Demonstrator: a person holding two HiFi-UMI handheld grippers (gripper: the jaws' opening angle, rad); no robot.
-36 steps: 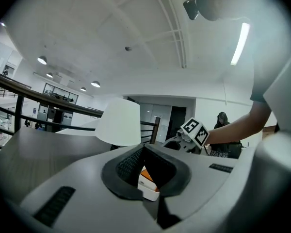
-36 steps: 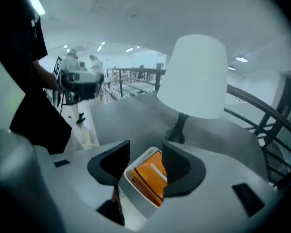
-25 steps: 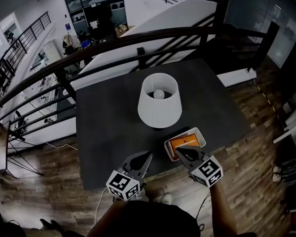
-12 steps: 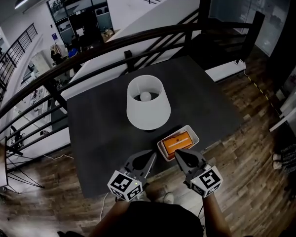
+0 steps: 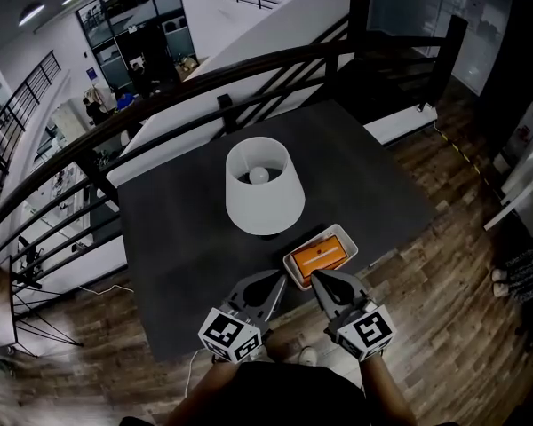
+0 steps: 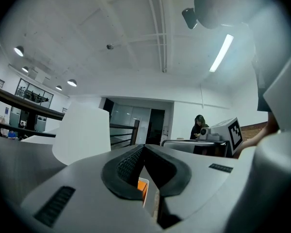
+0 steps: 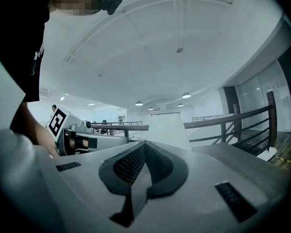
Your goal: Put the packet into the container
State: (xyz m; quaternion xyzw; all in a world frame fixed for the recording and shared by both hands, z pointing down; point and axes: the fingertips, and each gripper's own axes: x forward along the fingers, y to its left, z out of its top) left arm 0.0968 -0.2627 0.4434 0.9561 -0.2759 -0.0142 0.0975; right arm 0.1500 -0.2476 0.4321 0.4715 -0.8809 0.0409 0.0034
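An orange packet (image 5: pixel 318 254) lies inside a white rectangular container (image 5: pixel 344 240) near the front edge of the dark table (image 5: pixel 186 238). My right gripper (image 5: pixel 318 281) is shut and empty, its tips just in front of the container's near rim. My left gripper (image 5: pixel 275 279) is shut too, with nothing between its jaws, a little left of the container. In the left gripper view the container rim (image 6: pixel 144 194) and the orange packet (image 6: pixel 141 186) show below my left gripper (image 6: pixel 144 147). The right gripper view shows my right gripper (image 7: pixel 144 144) shut, pointing level.
A white lamp shade (image 5: pixel 264 185) with a bulb stands at the table's middle, behind the container. A dark railing (image 5: pixel 160 105) runs behind the table. Wooden floor (image 5: pixel 444 264) lies to the right and in front. The left gripper's marker cube (image 7: pixel 58 122) shows in the right gripper view.
Both grippers have drawn back toward me and risen a little from the container. The head view has shifted, so table and lamp sit further left and lower. The packet has stayed in the container.
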